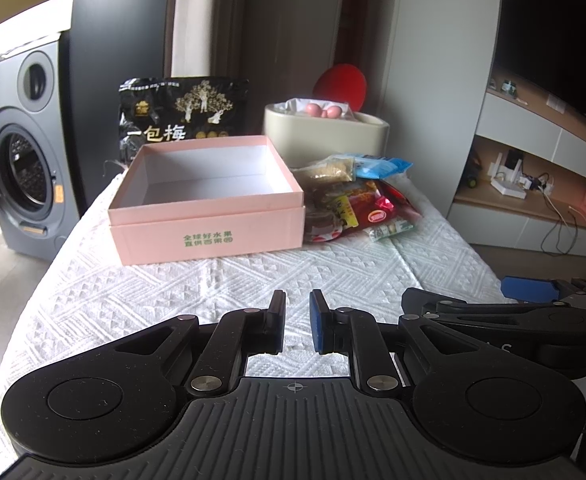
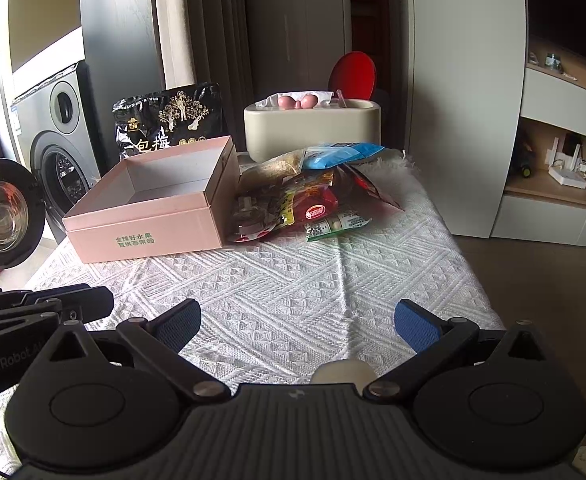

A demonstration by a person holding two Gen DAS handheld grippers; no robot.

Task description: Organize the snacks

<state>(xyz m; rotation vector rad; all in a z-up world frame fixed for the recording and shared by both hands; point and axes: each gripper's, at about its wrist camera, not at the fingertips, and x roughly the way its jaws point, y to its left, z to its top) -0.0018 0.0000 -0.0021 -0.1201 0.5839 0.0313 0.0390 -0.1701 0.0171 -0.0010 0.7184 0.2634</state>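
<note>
The left gripper (image 1: pixel 297 322), black with blue pads, hovers low over the white woven tablecloth (image 1: pixel 253 276) with its jaws drawn nearly together and nothing between them. Straight ahead of it, well apart, sits the open pink cardboard box (image 1: pixel 209 216), empty inside. The heap of small wrapped snack packets (image 1: pixel 349 204) lies ahead and to its right, touching the box's right wall.

The right gripper (image 2: pixel 297 326) has its jaws spread wide, holding nothing. From it, the snack packets (image 2: pixel 293 204) lie almost dead ahead, well apart, and the pink box (image 2: pixel 153 208) ahead to the left. Behind the box stands a large black plum bag with gold print (image 2: pixel 169 124); behind the packets, a beige oval container (image 2: pixel 313 130) with pink rounded things showing at its top.
</note>
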